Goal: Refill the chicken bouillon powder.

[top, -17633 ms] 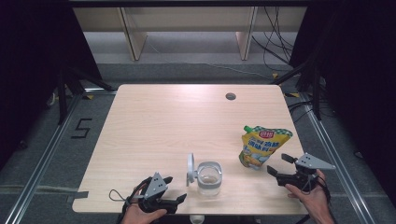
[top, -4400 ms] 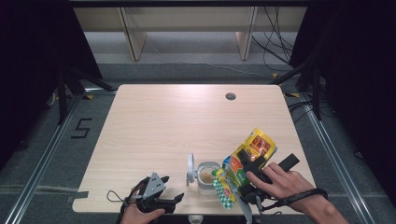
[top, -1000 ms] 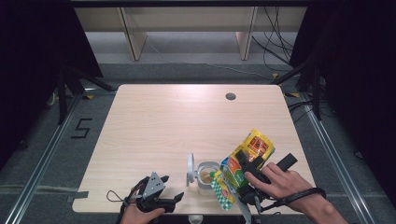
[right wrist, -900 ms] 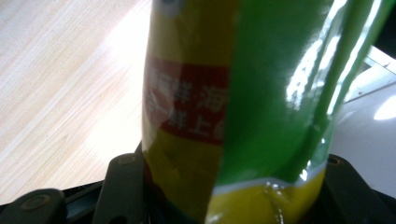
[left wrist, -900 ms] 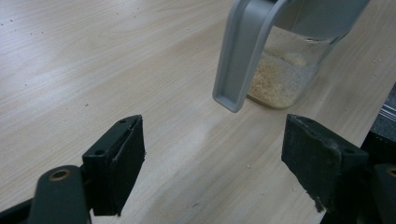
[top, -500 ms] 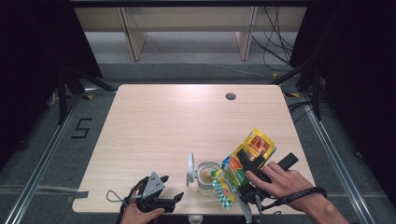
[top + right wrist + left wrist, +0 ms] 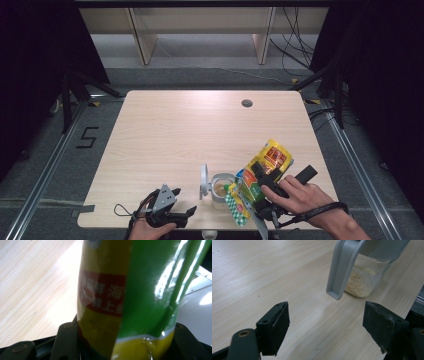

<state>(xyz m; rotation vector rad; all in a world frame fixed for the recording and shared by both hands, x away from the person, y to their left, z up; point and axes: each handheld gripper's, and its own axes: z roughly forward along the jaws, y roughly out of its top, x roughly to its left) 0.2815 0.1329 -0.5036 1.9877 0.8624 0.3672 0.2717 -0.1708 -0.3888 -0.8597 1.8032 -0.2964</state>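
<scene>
High view: the yellow-green pouch (image 7: 260, 172) hangs tilted over the clear jar (image 7: 220, 187) near the desk's near edge, right of centre. Its long axis slopes from the upper right down to the lower left, with the low end at the jar's mouth. The right gripper (image 7: 265, 175) clamps the pouch across its middle, jaws pressed on both faces, and is the nearer hand. The jar holds pale grains, its grey lid (image 7: 204, 180) flipped up on the left side. The left gripper (image 7: 187, 214) rests by the near edge, jaws wide and empty, just left of the jar.
</scene>
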